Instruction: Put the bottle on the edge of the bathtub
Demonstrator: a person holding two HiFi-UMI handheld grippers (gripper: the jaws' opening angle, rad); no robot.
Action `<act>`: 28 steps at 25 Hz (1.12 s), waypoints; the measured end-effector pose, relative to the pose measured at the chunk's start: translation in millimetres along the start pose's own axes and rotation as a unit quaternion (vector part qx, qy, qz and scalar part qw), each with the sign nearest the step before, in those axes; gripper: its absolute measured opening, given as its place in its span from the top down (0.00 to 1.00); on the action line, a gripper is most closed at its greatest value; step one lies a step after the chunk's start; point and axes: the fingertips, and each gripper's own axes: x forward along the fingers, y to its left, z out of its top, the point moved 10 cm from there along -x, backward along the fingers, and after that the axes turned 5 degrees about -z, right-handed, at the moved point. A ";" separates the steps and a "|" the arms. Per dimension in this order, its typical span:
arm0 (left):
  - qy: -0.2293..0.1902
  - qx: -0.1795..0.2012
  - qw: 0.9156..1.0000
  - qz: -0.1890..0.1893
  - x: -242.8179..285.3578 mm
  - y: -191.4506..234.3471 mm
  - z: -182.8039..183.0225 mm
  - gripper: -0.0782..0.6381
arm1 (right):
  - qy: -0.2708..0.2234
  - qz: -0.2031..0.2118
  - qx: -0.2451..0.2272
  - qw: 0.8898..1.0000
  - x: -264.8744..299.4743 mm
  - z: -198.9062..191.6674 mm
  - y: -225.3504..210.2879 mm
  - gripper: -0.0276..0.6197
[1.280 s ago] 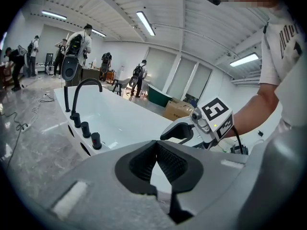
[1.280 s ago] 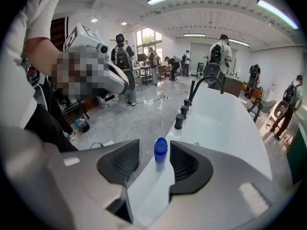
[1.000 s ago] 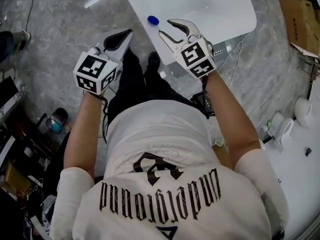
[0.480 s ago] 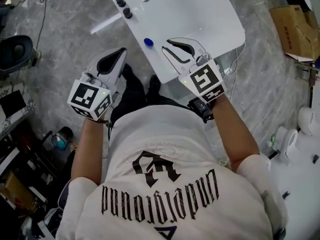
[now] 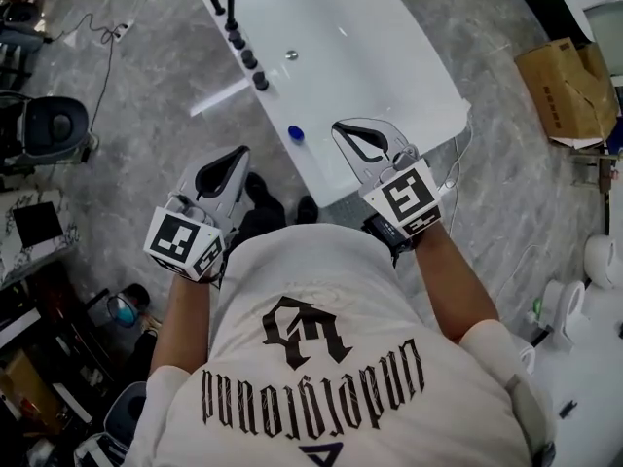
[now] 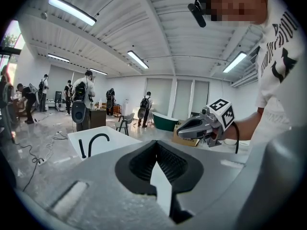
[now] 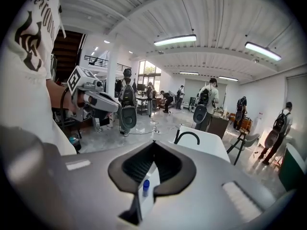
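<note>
Beyond the bathtub (image 6: 129,138), only gripper views show bystanders (image 6: 79,102).

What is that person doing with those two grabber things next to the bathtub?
A person stands at the end of a white tub with a grabber in each hand. A little bottle with a blue cap stands on the tub's edge, and nothing is touching it. The left gripper and the right gripper are both held up above it, with their fingers shut and nothing in them. So the bottle looks like it is already in its place.
</note>
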 end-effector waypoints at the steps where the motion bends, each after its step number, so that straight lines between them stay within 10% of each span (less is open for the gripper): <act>1: -0.001 0.001 1.000 0.002 -1.8 -1.7 2.8 0.88 | -0.004 -0.002 -0.004 1.000 -3.2 4.0 0.3 0.95; 28: -0.039 0.031 0.998 -0.026 -123.9 -36.3 12.9 0.88 | -0.038 0.004 0.003 0.999 -35.7 59.9 121.1 0.95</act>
